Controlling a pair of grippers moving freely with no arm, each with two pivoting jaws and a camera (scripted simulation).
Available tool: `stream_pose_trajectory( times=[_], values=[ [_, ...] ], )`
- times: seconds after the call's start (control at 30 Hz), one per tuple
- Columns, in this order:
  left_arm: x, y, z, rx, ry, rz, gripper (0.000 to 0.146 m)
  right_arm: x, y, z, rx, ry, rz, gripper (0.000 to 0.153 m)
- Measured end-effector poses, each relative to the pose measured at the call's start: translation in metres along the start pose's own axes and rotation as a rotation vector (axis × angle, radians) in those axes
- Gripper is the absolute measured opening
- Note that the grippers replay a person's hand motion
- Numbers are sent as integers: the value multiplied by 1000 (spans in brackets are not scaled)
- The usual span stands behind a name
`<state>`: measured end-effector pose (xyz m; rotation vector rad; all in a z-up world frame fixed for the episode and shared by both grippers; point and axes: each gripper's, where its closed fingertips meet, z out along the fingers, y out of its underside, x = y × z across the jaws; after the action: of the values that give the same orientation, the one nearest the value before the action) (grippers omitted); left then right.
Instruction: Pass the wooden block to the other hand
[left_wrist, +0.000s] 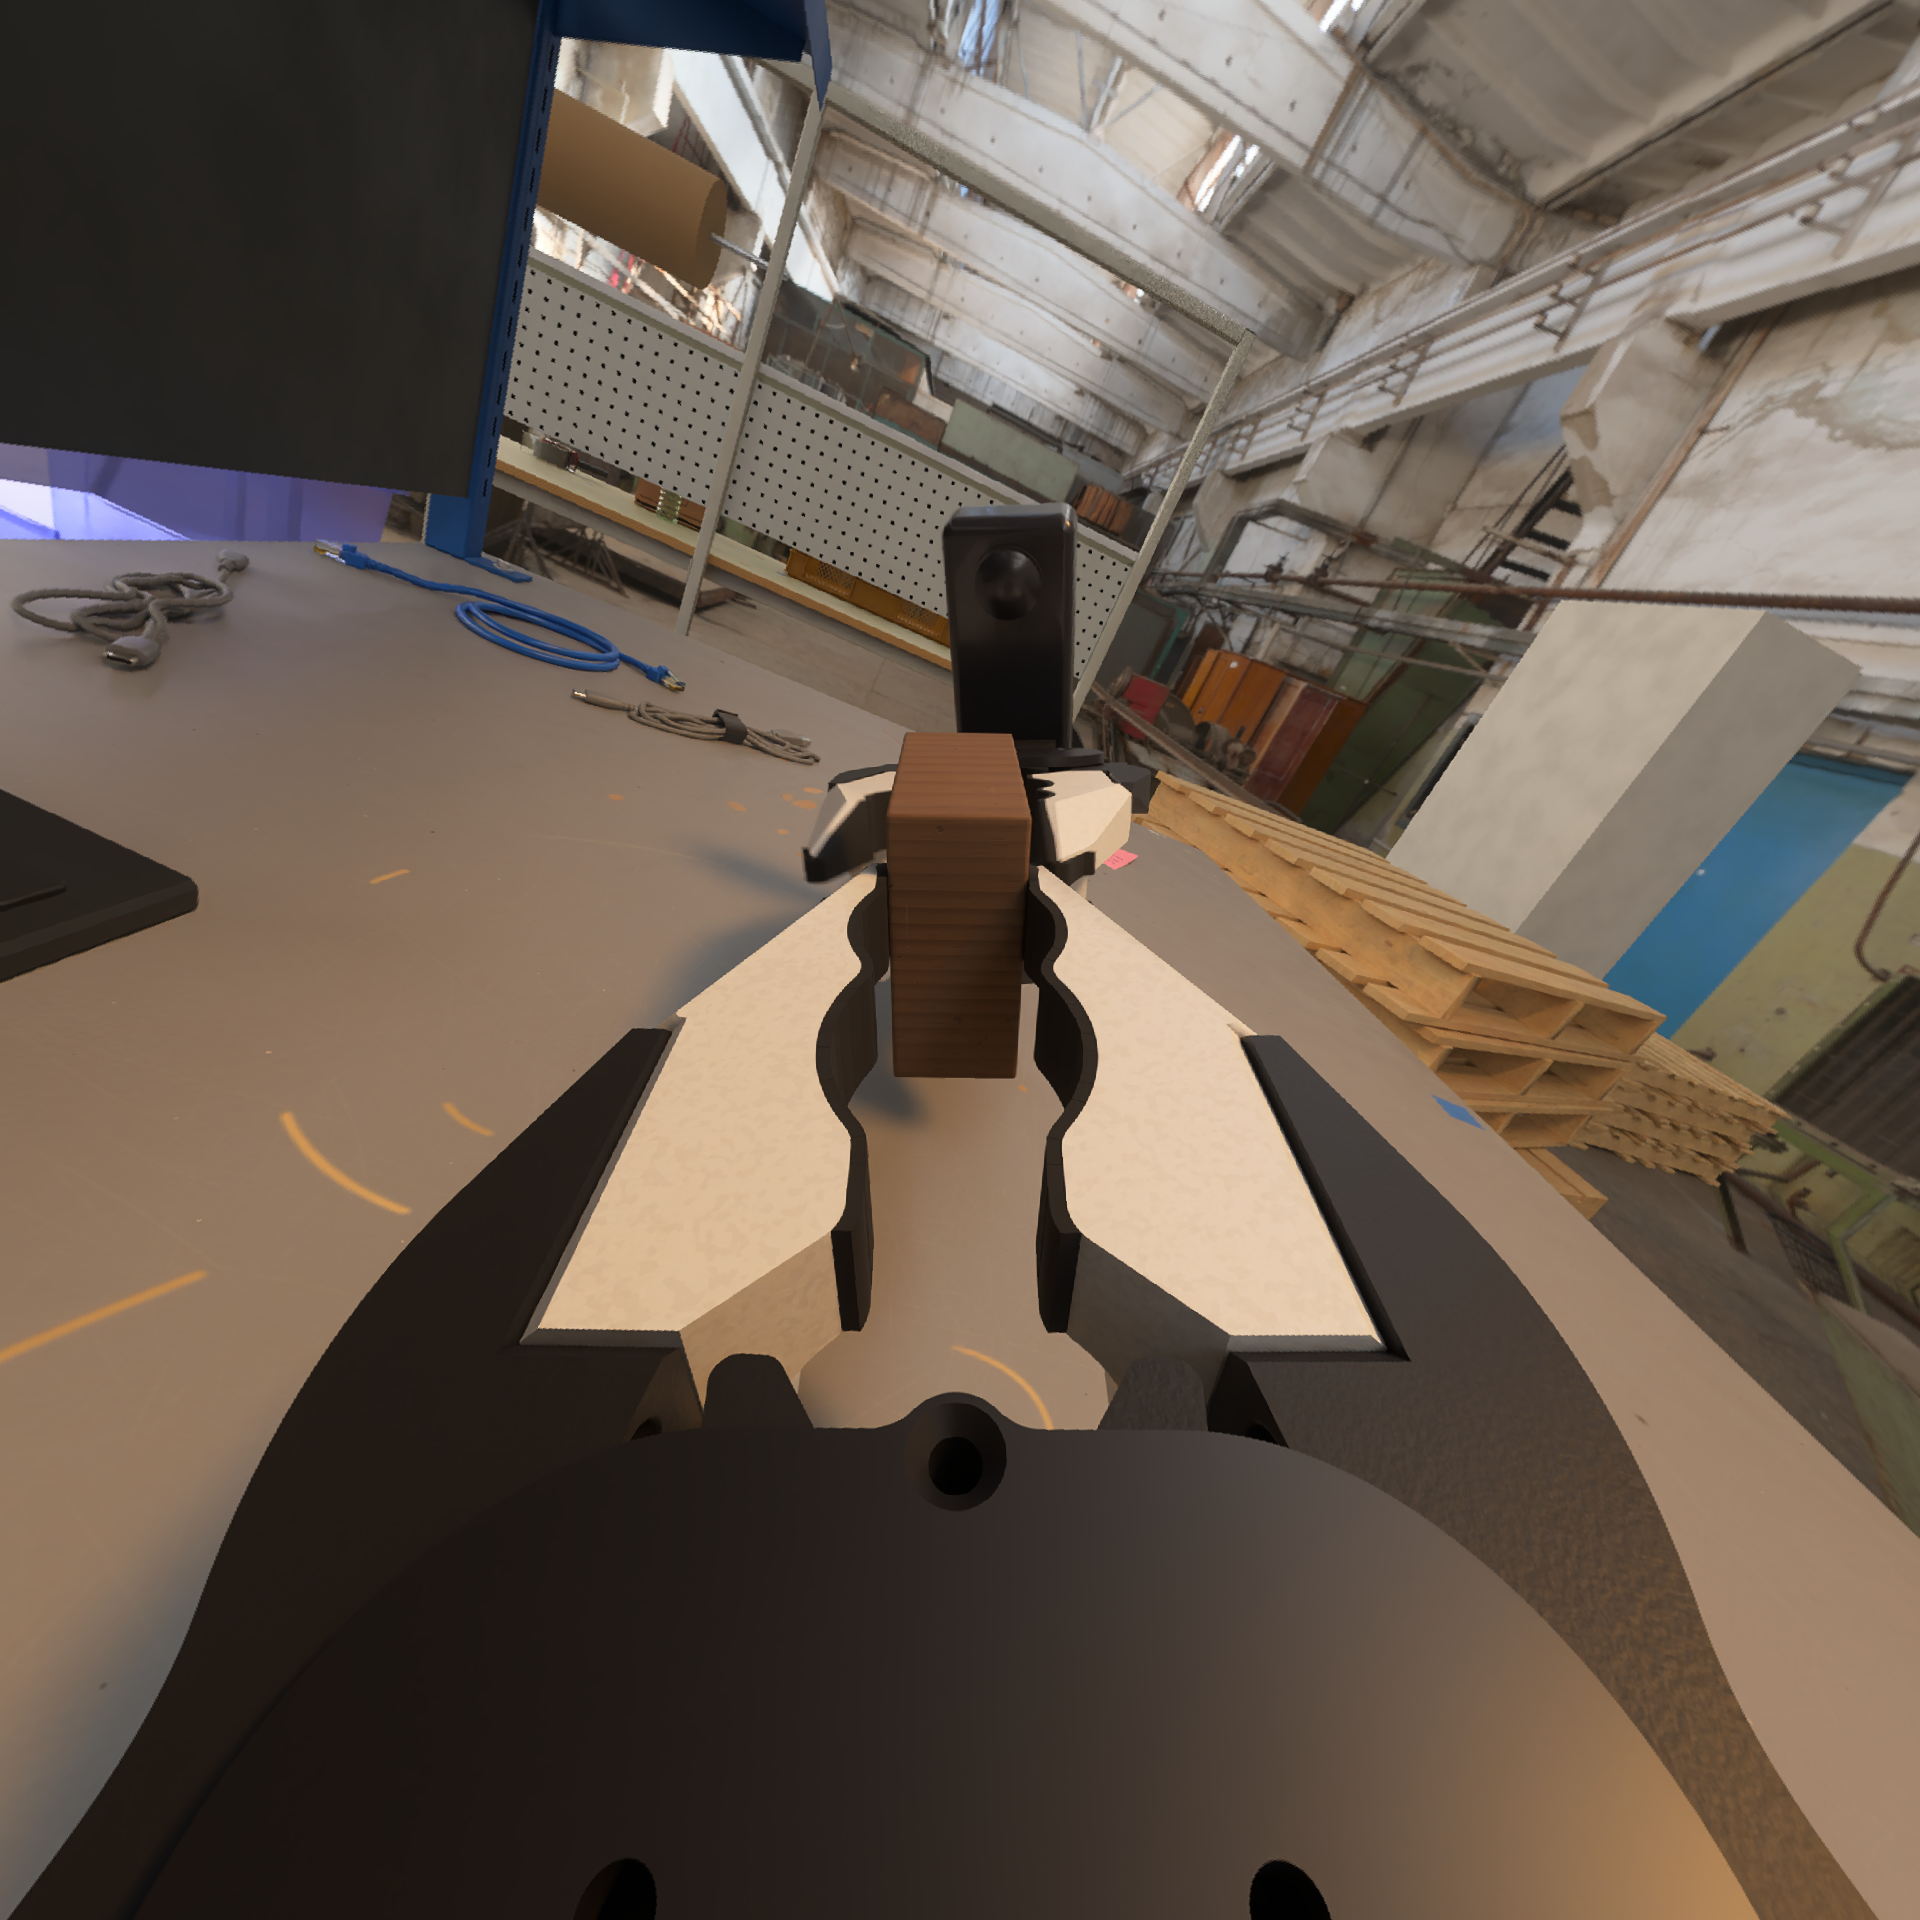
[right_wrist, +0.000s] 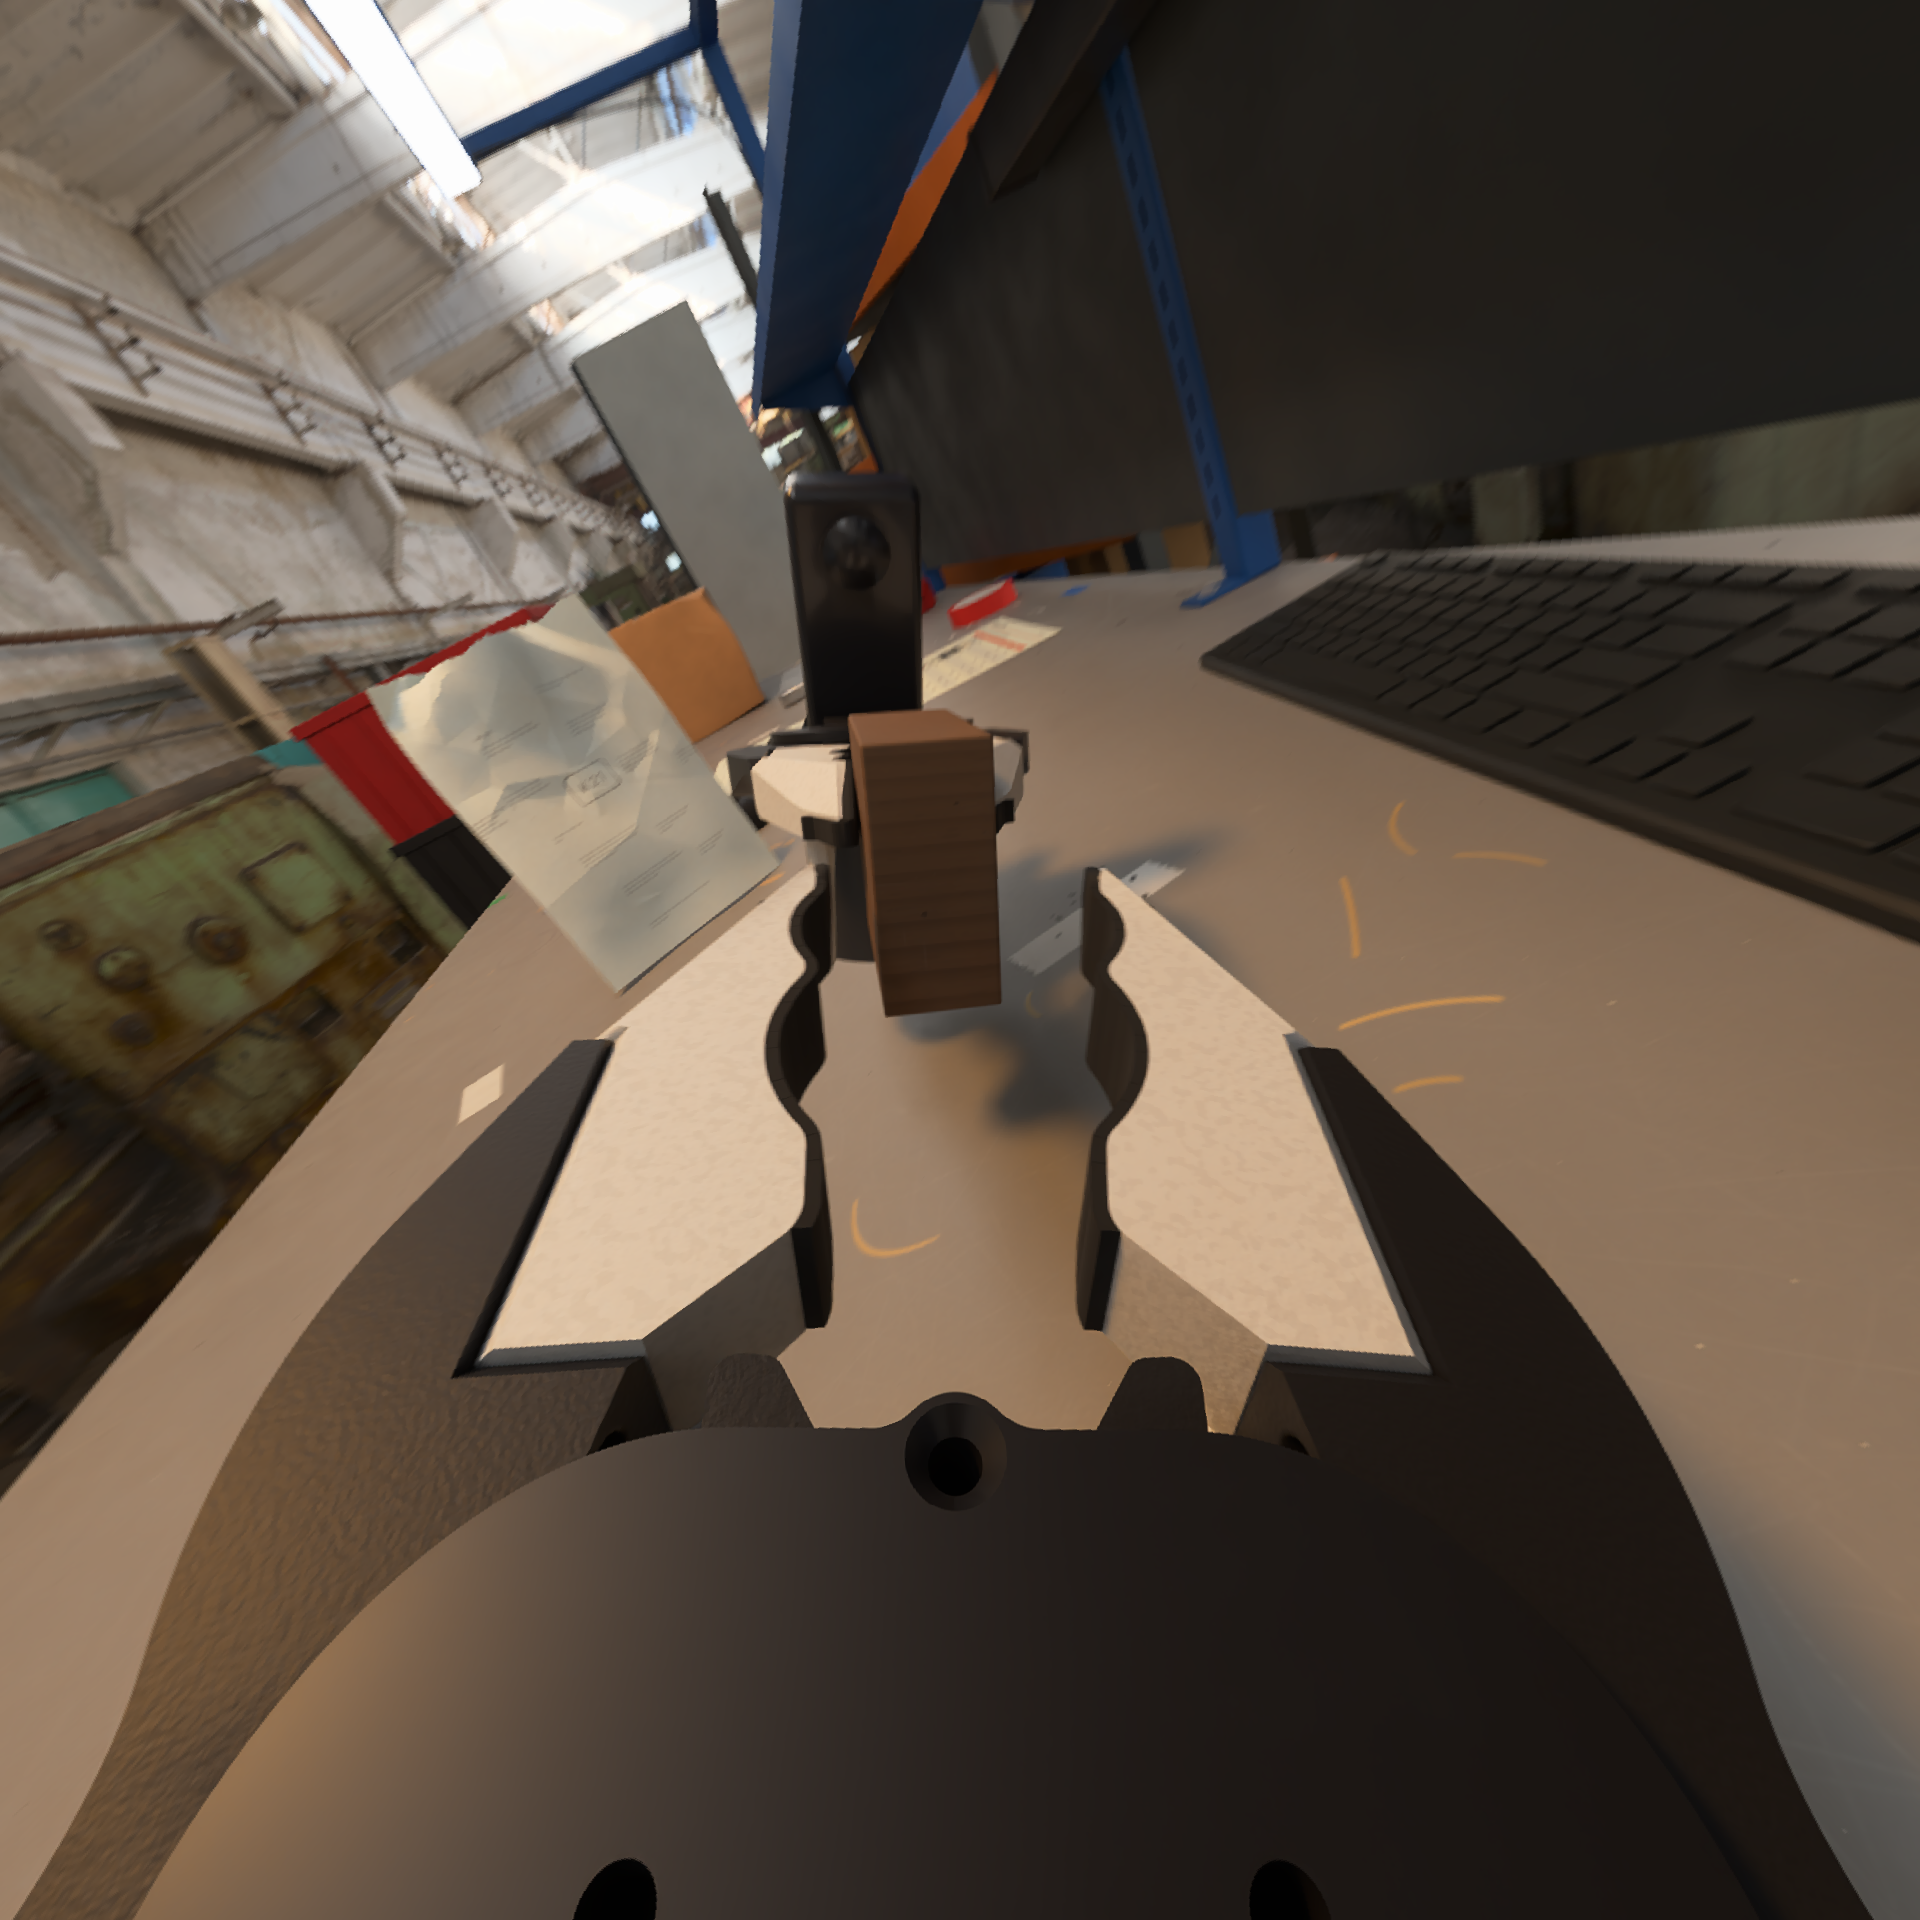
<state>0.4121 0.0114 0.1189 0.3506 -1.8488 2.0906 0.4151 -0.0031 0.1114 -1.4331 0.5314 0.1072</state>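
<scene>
The brown wooden block (left_wrist: 954, 935) stands upright, lifted above the grey table (left_wrist: 416, 987). My left gripper (left_wrist: 958, 896) is shut on it, with both fingertips pressed against its sides. The right gripper faces it from the far side, and its pale fingers (left_wrist: 1086, 821) show behind the block. In the right wrist view the block (right_wrist: 930, 862) sits between the fingers of my right gripper (right_wrist: 956, 899). That gripper is open: the block is close to the left finger and a clear gap remains at the right finger. The left gripper's fingers (right_wrist: 800, 790) show behind the block.
A black keyboard (right_wrist: 1610, 686) lies to the right in the right wrist view. A blue cable (left_wrist: 540, 629) and grey cables (left_wrist: 125, 613) lie farther back. A paper sheet (right_wrist: 582, 790) leans at the table edge. A blue shelf post (left_wrist: 499, 312) and a dark panel stand behind. Wooden pallets (left_wrist: 1455, 966) lie beyond the edge.
</scene>
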Motion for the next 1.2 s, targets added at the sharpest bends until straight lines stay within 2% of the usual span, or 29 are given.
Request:
stream_pose_trajectory(
  times=[0.17, 0.37, 0.47, 0.6, 0.7, 0.8, 1.03, 1.1, 1.2],
  values=[
    [-2, -2, -2, 14, -5, -22, 25, 9, -12, -3, 98, 92, -83, 90],
    [-5, -2, -5, 16, 2, -86, 25, 9, -18, -5, 124, 130, -185, 98],
    [-6, -1, -5, 11, 18, -163, 25, 6, -20, -6, 112, 173, -381, 110],
    [-4, -6, -10, 55, 123, -344, 25, 4, -1, -2, -65, 216, -714, 117],
    [-7, 2, -15, -11, 174, -506, 25, 10, 18, 3, -207, 265, -893, 114],
    [-7, 15, -19, -108, 214, -646, 25, 2, 30, 11, -257, 242, -997, 105],
    [3, 26, -16, -175, 299, -736, 25, -11, 35, 17, -255, 180, -1002, 78],
    [6, 27, -13, -184, 315, -728, 25, -14, 35, 16, -253, 160, -988, 62],
    [7, 25, -12, -168, 326, -728, 25, -15, 33, 15, -240, 150, -951, 58]
  ],
)
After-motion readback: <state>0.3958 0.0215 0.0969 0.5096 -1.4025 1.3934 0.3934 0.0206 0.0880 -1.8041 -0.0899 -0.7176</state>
